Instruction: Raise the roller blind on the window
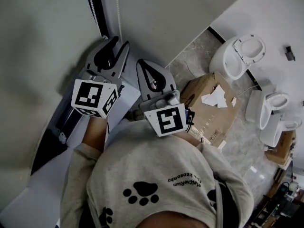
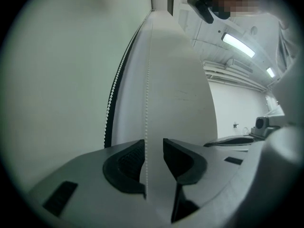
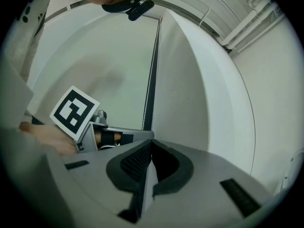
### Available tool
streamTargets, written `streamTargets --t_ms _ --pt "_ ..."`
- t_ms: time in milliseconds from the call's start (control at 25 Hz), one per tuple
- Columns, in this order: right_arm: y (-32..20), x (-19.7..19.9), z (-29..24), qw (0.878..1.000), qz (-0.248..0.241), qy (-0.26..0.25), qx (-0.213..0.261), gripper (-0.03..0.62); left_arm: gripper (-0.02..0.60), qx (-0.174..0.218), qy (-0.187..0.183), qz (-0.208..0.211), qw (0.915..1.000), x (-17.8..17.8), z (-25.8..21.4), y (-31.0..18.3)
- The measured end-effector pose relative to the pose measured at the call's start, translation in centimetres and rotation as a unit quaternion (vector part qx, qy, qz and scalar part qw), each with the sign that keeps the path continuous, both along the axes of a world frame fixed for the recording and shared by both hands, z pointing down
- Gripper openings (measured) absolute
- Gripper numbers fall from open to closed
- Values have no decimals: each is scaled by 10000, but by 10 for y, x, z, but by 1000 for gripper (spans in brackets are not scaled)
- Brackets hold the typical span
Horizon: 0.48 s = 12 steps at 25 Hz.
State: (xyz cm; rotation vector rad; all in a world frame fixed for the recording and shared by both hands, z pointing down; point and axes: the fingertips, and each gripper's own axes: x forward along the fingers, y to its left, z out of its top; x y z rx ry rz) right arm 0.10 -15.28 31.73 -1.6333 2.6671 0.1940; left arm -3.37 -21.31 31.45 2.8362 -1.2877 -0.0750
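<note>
Two grippers: the left gripper point(image 1: 120, 42) and the right gripper point(image 1: 141, 63) are held side by side against the white wall point(image 1: 156, 18) at the window's edge, each with its marker cube facing the head camera.
Left gripper state: the jaws stand apart and press on nothing. The bead chain point(image 2: 147, 80) hangs straight down through the gap, close against the left pad and clear of the right one.
Right gripper state: closed, the jaws pressed together at the tips. A beaded line runs down to those tips, but I cannot tell whether it is pinched there.
Roller blind point(image 2: 61, 70): pale fabric, down over the window, filling the area left of both grippers.
Chain strands: one follows the dark strip point(image 2: 111, 122) along the blind's edge; the other hangs in front of the white wall.
Person: a grey top point(image 1: 156, 184) with black paw prints fills the lower head view.
Floor: an open cardboard box point(image 1: 209, 106) lies near white toilet bowls point(image 1: 240, 56).
</note>
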Motion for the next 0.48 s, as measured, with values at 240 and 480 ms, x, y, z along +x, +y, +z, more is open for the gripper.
streamTargets --t_ms 240,480 --pt "0 10 2 10000 57 23 29 9 111 34 -106 80 9999 4 -3 -14" --pt "1 9 -2 10000 17 32 64 9 15 54 -417 347 9985 13 -8 -16"
